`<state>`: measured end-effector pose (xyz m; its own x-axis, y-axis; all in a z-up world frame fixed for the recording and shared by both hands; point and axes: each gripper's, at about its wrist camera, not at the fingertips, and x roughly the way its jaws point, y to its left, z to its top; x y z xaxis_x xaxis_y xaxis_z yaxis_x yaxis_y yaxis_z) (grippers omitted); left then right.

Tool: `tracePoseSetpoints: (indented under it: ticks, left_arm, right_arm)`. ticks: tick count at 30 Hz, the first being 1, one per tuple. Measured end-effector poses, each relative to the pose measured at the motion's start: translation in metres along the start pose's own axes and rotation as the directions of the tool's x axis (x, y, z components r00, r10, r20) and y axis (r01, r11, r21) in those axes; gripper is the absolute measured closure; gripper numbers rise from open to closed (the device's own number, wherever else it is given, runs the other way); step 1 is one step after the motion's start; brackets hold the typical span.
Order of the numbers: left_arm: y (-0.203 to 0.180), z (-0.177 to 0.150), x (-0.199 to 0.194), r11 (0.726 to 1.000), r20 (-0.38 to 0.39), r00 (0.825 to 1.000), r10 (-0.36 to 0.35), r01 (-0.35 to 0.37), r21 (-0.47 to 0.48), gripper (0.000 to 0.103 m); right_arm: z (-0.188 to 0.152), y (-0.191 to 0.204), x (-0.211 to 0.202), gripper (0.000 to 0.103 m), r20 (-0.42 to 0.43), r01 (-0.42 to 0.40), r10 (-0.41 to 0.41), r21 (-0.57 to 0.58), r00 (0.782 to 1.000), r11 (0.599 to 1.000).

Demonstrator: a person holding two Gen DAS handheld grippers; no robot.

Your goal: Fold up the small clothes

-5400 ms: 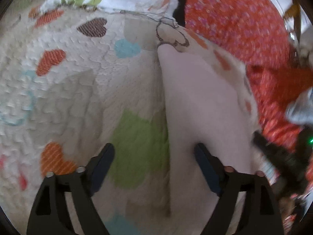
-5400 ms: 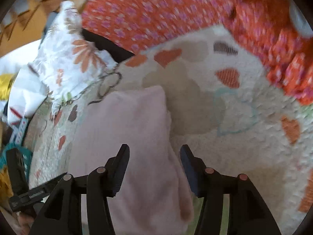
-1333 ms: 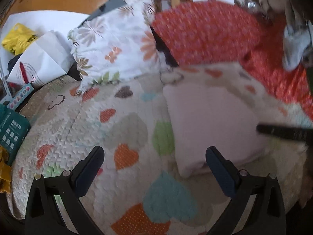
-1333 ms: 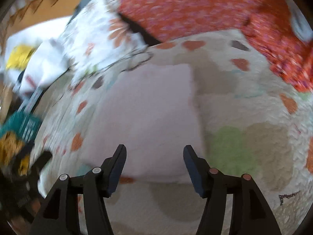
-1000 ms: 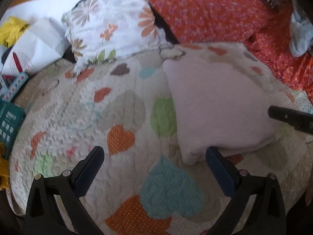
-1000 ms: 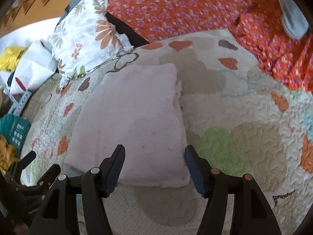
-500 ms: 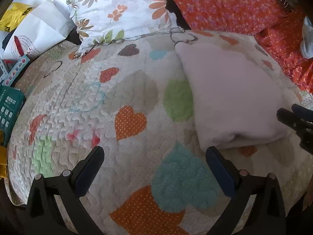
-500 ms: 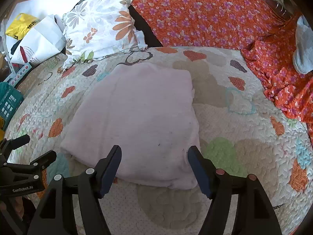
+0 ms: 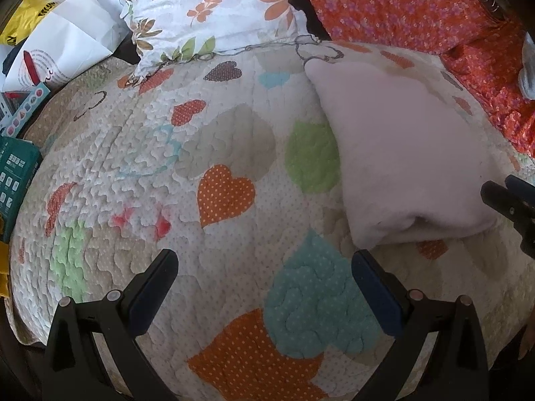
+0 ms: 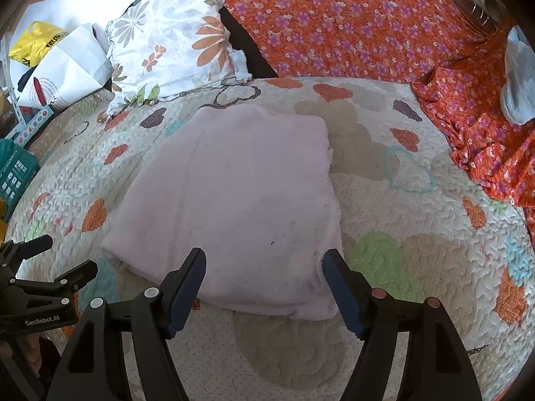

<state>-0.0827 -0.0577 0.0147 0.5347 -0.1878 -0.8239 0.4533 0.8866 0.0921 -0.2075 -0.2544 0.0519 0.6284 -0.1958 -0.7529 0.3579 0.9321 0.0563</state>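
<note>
A pale pink garment (image 10: 240,187) lies folded into a flat rectangle on the heart-patterned quilt (image 10: 418,260). It also shows in the left wrist view (image 9: 408,153), at the right. My right gripper (image 10: 264,264) is open and empty, hovering just above the garment's near edge. My left gripper (image 9: 264,267) is open and empty over bare quilt (image 9: 167,167), to the left of the garment. The right gripper's fingers (image 9: 508,200) show at the right edge of the left wrist view, and the left gripper (image 10: 43,267) shows at the lower left of the right wrist view.
A white floral pillow (image 10: 174,46) and an orange floral cushion (image 10: 351,23) lie at the back. Orange floral cloth (image 10: 485,133) and a grey item (image 10: 518,83) are at the right. White and yellow bags (image 10: 57,56) and a teal box (image 10: 16,173) sit at the left.
Both grippers have pulled back and up from the folded garment over the last seconds. The garment lies still and both grippers stay open.
</note>
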Motion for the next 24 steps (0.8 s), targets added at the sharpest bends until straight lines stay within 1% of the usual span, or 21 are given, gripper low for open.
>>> tracePoseSetpoints:
  ticks: [6, 17, 24]
  left_arm:
    - [0.0004, -0.001, 0.0031, 1.0, -0.019, 1.0, -0.011, 0.011, -0.008, 0.0]
    - [0.0017, -0.0008, 0.0036, 0.999, -0.024, 0.999, -0.028, 0.027, -0.018, 0.0]
    - [0.0009, -0.0008, 0.0027, 1.0, -0.02, 0.999, -0.025, 0.025, -0.019, 0.0]
  right_arm:
    - [-0.0009, 0.0025, 0.0009, 0.024, -0.006, 0.001, -0.001, -0.008, 1.0, 1.0]
    - [-0.0015, 0.006, 0.0017, 0.022, -0.01, 0.003, -0.003, -0.017, 1.0, 1.0]
    - [-0.0016, 0.0066, 0.0021, 0.022, -0.01, 0.002, -0.003, -0.022, 1.0, 1.0]
